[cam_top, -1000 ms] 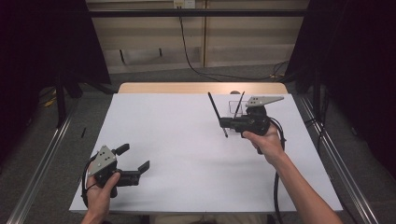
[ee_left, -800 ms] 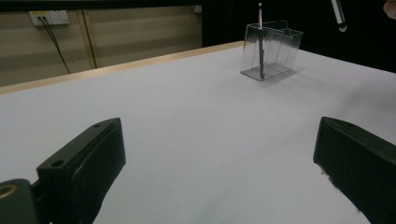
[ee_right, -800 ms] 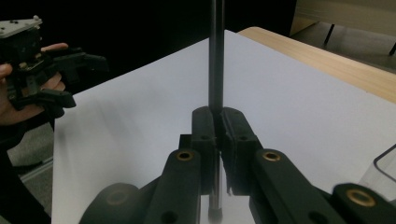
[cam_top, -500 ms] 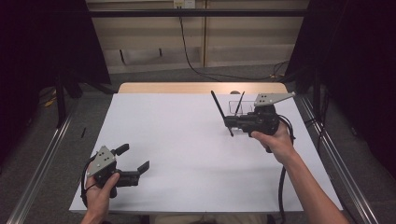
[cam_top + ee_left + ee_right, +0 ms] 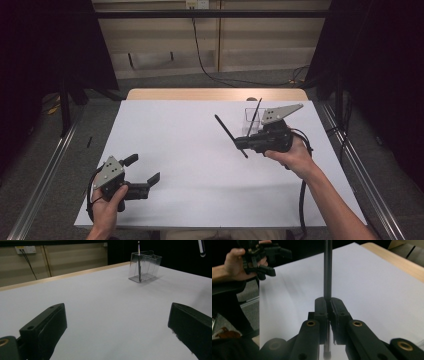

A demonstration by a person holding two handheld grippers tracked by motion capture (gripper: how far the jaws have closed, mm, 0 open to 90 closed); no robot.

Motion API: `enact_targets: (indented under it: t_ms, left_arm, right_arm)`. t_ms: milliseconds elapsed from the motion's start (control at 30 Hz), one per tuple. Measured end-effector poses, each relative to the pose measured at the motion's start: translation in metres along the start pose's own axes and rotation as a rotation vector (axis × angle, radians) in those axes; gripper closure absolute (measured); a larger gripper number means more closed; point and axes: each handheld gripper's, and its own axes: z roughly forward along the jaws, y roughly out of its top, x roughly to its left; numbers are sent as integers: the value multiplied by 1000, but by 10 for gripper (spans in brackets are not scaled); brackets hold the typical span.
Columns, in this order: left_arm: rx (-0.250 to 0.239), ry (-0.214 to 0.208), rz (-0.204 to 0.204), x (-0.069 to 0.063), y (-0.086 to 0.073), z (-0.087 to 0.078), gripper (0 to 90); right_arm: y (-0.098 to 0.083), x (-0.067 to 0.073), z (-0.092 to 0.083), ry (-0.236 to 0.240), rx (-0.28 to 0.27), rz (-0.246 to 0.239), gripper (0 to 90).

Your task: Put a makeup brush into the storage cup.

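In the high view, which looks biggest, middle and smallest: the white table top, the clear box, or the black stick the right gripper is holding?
1. White table top, biggest by far.
2. Black stick in the right gripper and the clear box: too alike to rank. The stick looks longer and thinner; the box is partly hidden behind the gripper.

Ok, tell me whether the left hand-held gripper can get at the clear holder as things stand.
Probably yes: the left hand-held gripper is open, and bare white table lies between it and the clear holder, though it sits far across.
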Motion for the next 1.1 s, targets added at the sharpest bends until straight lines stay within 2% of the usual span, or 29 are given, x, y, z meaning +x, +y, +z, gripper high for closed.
enact_targets:
  t_ms: [233, 400, 467, 567, 700, 767, 833, 967, 1100]
  left_arm:
    - [7, -3, 20, 0, 2, 0, 13]
    - [10, -31, 20, 1, 4, -1, 9]
    - [17, -40, 28, 0, 4, 0, 10]
    - [27, -46, 31, -1, 4, 1, 10]
    - [54, -57, 39, -1, 4, 3, 11]
    - [75, -83, 22, -2, 3, 7, 10]
    - [96, -89, 33, -3, 3, 10, 13]
    - [102, -102, 61, -5, 6, 11, 15]
    - [104, -113, 68, -6, 10, 11, 32]
  right_arm:
    - [0, 9, 11, 27, 91, -25, 847]
    - [1, 13, 21, 42, 161, -77, 847]
    - [1, 15, 24, 42, 197, -87, 846]
    - [3, 16, 26, 69, 219, -86, 846]
    - [1, 17, 34, 88, 320, -117, 846]
    - [0, 18, 36, 87, 352, -127, 847]
    - [1, 19, 38, 90, 382, -132, 847]
    - [2, 19, 42, 93, 449, -146, 847]
    - [2, 20, 47, 100, 512, -164, 847]
